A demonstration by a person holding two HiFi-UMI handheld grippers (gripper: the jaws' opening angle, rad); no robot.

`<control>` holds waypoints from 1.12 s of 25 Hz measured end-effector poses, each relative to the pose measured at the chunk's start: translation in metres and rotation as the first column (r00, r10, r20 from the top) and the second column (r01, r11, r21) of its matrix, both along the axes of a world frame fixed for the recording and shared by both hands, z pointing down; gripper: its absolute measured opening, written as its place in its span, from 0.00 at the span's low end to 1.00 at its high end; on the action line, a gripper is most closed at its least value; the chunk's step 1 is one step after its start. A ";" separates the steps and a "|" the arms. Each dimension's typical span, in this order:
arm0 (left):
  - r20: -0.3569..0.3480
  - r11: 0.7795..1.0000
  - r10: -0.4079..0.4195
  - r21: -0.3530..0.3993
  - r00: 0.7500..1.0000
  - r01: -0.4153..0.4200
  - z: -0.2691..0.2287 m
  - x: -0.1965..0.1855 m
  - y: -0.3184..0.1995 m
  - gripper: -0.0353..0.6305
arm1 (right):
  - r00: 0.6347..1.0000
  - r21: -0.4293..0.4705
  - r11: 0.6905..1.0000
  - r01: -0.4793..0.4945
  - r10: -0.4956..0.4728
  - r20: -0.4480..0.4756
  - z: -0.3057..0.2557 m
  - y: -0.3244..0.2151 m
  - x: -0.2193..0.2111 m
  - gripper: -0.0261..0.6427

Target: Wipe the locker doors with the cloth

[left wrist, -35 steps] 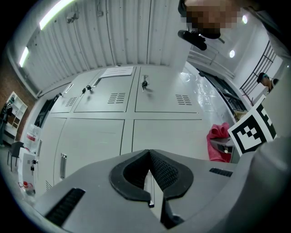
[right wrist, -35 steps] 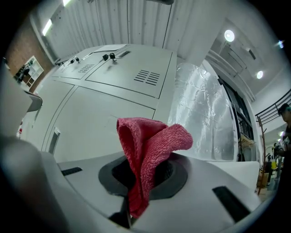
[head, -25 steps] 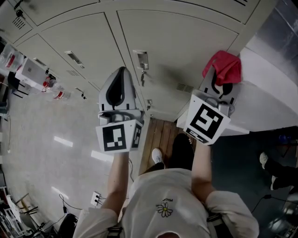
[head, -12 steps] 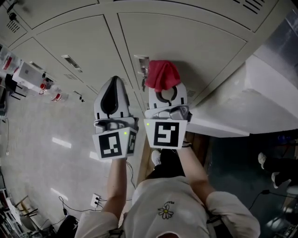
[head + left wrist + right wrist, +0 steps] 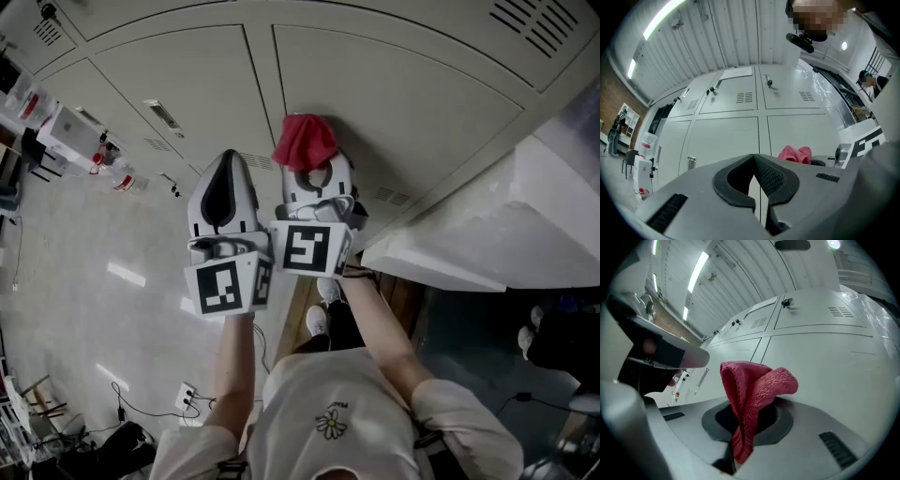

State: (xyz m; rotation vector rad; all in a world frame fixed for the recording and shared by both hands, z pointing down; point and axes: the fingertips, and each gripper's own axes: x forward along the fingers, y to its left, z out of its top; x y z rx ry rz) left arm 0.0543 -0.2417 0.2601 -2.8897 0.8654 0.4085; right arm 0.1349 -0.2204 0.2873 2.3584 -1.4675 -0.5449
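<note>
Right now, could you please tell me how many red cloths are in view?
1. The red terry cloth is pinched in the right gripper, in front of the beige locker doors. The left gripper is shut on nothing. Others may be hidden.

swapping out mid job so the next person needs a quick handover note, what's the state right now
Left tongs: shut and empty, held up beside the right ones, facing the lockers.
Right tongs: shut on the red cloth, which bunches out past the tips.
The cloth is up at the locker doors, near the seam between two of them. Whether it touches the metal cannot be told.
Done: cloth gripped and up at the doors. No wipe marks show, so which doors are finished is unclear.
Left: wipe across the doors, probably treating all of them as undone.
</note>
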 end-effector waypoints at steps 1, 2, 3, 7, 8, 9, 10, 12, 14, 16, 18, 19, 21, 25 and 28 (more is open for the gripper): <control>0.002 1.000 -0.004 0.007 1.000 0.004 0.000 -0.002 -0.002 0.08 | 1.000 -0.002 1.000 0.005 -0.005 0.000 0.000 -0.002 0.000 0.08; 0.006 1.000 -0.009 0.015 1.000 0.009 0.000 -0.003 -0.004 0.08 | 1.000 -0.004 1.000 0.012 -0.012 0.005 0.001 -0.004 0.000 0.08; 0.009 1.000 -0.014 0.020 1.000 0.013 0.000 -0.005 -0.005 0.08 | 1.000 -0.005 1.000 0.016 -0.016 0.011 0.003 -0.006 0.000 0.08; 0.007 0.999 -0.026 0.018 1.000 0.026 0.001 -0.008 -0.010 0.08 | 1.000 -0.014 1.000 0.017 -0.017 -0.005 0.005 -0.012 0.004 0.08; 0.006 0.999 -0.029 0.017 1.000 0.029 0.001 -0.008 -0.010 0.08 | 1.000 -0.015 1.000 0.016 -0.016 -0.012 0.005 -0.012 0.004 0.08; 0.006 0.999 -0.031 0.017 1.000 0.030 0.001 -0.008 -0.010 0.08 | 1.000 -0.014 1.000 0.016 -0.016 -0.016 0.005 -0.013 0.004 0.08; 0.007 0.999 -0.032 0.018 0.999 0.032 0.001 -0.009 -0.011 0.08 | 1.000 -0.012 1.000 0.017 -0.018 -0.020 0.005 -0.013 0.003 0.08; 0.009 0.999 -0.032 0.018 0.999 0.032 0.000 -0.008 -0.011 0.08 | 1.000 -0.016 1.000 0.018 -0.018 -0.025 0.005 -0.013 0.003 0.08; 0.007 0.999 -0.033 0.018 0.999 0.033 0.000 -0.008 -0.011 0.08 | 0.999 -0.026 1.000 0.015 -0.016 -0.031 0.005 -0.011 0.003 0.08; 0.007 0.999 -0.033 0.020 0.999 0.032 -0.001 -0.007 -0.010 0.08 | 0.999 -0.023 1.000 0.012 -0.012 -0.029 0.005 -0.008 0.005 0.08; 0.007 0.999 -0.031 0.020 0.999 0.031 -0.001 -0.007 -0.010 0.08 | 1.000 -0.024 1.000 0.009 -0.010 -0.027 0.006 -0.003 0.007 0.08; 0.007 0.999 -0.030 0.018 1.000 0.030 0.000 -0.006 -0.010 0.08 | 1.000 -0.026 1.000 0.006 -0.007 -0.030 0.006 -0.001 0.008 0.08; 0.007 1.000 -0.026 0.014 1.000 0.026 0.000 -0.004 -0.010 0.08 | 0.999 -0.030 0.999 -0.013 0.012 -0.040 0.005 0.007 0.012 0.08; 0.020 1.000 0.002 0.017 1.000 -0.002 0.002 0.006 -0.003 0.08 | 0.997 -0.047 0.997 -0.054 0.052 -0.054 0.007 0.025 0.025 0.08; 0.034 1.000 0.021 0.021 0.999 -0.022 0.006 0.011 0.004 0.08 | 0.994 -0.047 0.995 -0.088 0.085 -0.069 0.007 0.039 0.033 0.08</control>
